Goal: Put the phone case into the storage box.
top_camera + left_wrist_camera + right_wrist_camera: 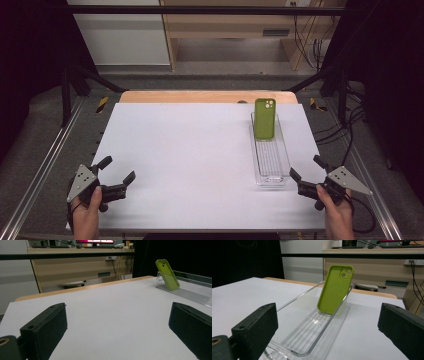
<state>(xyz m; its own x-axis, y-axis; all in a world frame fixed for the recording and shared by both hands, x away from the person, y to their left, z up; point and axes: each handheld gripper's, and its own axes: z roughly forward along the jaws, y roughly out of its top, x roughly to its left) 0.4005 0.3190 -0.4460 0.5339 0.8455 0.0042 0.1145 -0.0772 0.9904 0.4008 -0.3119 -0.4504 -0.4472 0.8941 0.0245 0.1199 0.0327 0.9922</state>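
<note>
Your left gripper (pixel 119 170) sits at the near left table (pixel 190 150) edge, jaws spread, empty. The green phone case (pixel 264 118) leans at the far end inside the clear tray (pixel 272 165). Your right gripper (pixel 306 169), just beside the tray's near end, is likewise released.

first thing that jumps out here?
The green phone case, the one spot of colour: it leans tilted against the far end wall of a clear plastic tray on the right side of the white table. Next, the two open tools at the near edge, the left tool and the right tool, both empty, the right one just short of the tray's near end.
</note>
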